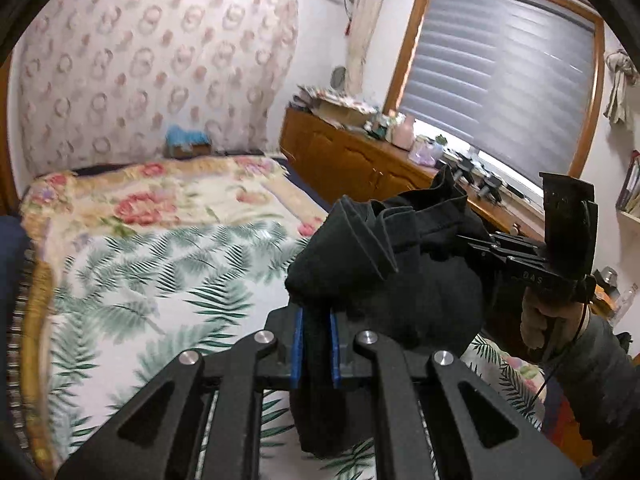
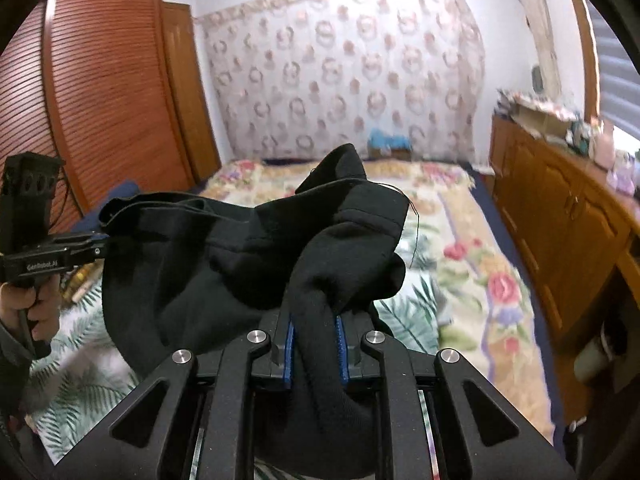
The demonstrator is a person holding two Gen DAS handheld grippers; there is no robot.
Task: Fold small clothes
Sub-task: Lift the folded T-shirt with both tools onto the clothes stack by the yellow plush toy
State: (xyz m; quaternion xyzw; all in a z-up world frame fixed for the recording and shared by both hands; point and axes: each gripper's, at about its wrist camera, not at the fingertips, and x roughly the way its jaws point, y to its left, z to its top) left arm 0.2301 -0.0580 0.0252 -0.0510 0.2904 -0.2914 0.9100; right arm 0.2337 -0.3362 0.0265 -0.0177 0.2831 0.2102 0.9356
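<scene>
Above palm-print bedspread (image 1: 132, 280), bunched matte-black garment (image 1: 420, 264)

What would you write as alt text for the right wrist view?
The right hand-held gripper is shut on a bunched black garment, lifted above a bed with a leaf and flower bedspread. At far left, the left hand-held gripper holds the garment's other end; a wooden cabinet lines the right wall.

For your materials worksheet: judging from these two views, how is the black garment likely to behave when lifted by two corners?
The black garment is probably floppy: it sags and bunches between the left tool and right tool. It seems light, since narrow pinches carry it. It looks unlikely to slip, as thick folds fill both closed tools.
</scene>
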